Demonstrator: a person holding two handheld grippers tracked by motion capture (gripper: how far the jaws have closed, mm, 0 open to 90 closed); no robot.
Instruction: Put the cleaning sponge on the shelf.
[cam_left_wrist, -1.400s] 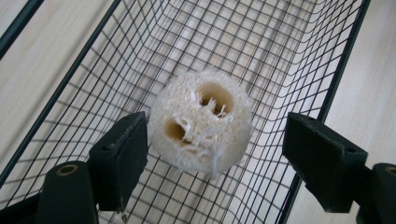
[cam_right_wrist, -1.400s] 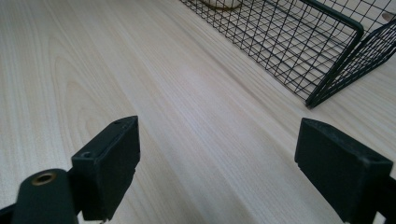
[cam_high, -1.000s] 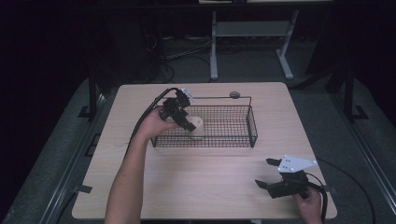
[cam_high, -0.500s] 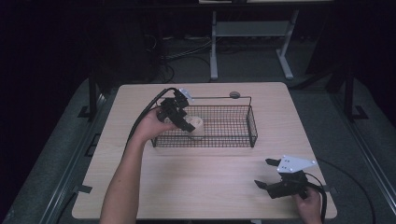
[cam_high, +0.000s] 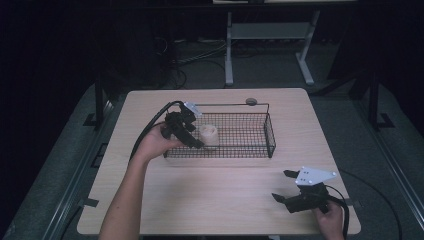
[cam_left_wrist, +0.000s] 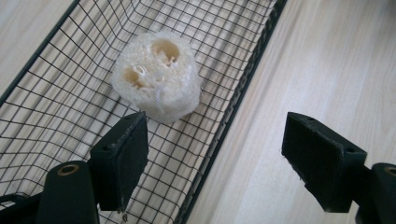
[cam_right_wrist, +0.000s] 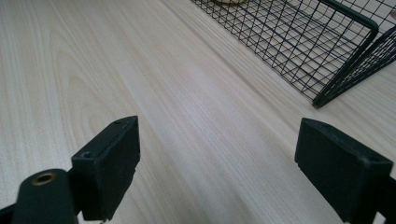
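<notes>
Left gripper (cam_left_wrist: 215, 154): jaws spread wide, nothing between them, hanging over the near left end of the wire basket (cam_high: 272, 137). One jaw sits above the mesh floor, the other out past the rim over bare table (cam_high: 210, 195)

Loofah piece (cam_left_wrist: 156, 74): pale, fibrous, two hollows facing up. Lies on the basket floor just ahead of the inner jaw, apart from it. In the high view it sits at the basket's left end (cam_high: 208, 134)

Judgement: the work is either a release just made or a pick about to start, can't tell which. If picking, shift the gripper inward so both jaws clear the rim and straddle the loofah, then drop low and close gently, it will squash. If leaving, lift straight up so the jaws miss the wire

Right gripper (cam_right_wrist: 217, 163): wide open, empty, low over the table near the front right corner (cam_high: 295, 192), well apart from the basket
</notes>
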